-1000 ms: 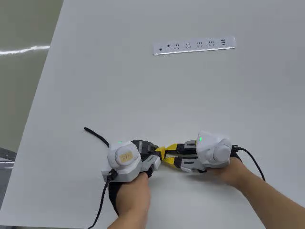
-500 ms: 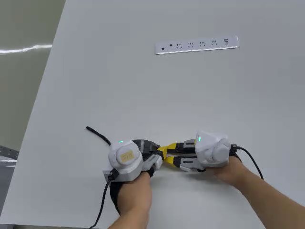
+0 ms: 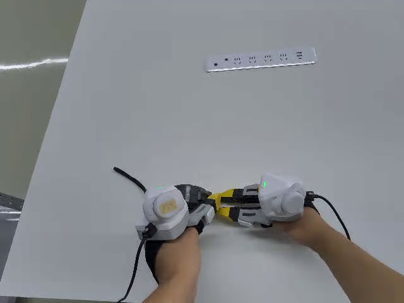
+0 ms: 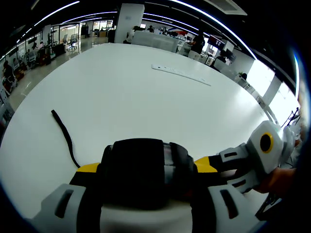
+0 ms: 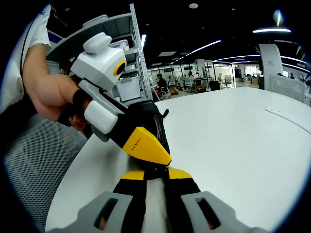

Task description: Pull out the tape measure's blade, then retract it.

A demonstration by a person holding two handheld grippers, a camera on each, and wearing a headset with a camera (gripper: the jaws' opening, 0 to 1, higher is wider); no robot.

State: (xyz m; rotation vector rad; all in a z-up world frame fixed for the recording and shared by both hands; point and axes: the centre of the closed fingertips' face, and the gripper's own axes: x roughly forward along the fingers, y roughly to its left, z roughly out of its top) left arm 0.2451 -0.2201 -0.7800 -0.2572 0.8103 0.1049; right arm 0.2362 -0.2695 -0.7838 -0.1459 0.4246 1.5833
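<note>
While our left gripper (image 4: 146, 175) is clamping the hard tape measure (image 5: 145, 145) on the table (image 3: 189, 113), our right gripper (image 5: 154, 175) is sitting nearly closed at its mouth, seemingly pinching the thin, springy blade.

Pretty much all plastic on a matt white top

The table (image 3: 189, 126) is smooth, matt white, barely any sheen. The left gripper (image 3: 205, 208) and right gripper (image 5: 155, 174) have glossy white moulded shells, with duller grey jaws tipped in smooth yellow plastic. The tape measure (image 4: 141, 167) case looks black and rubbery-matt. The power strip (image 3: 260, 60) is white plastic, slightly shiny.
</note>
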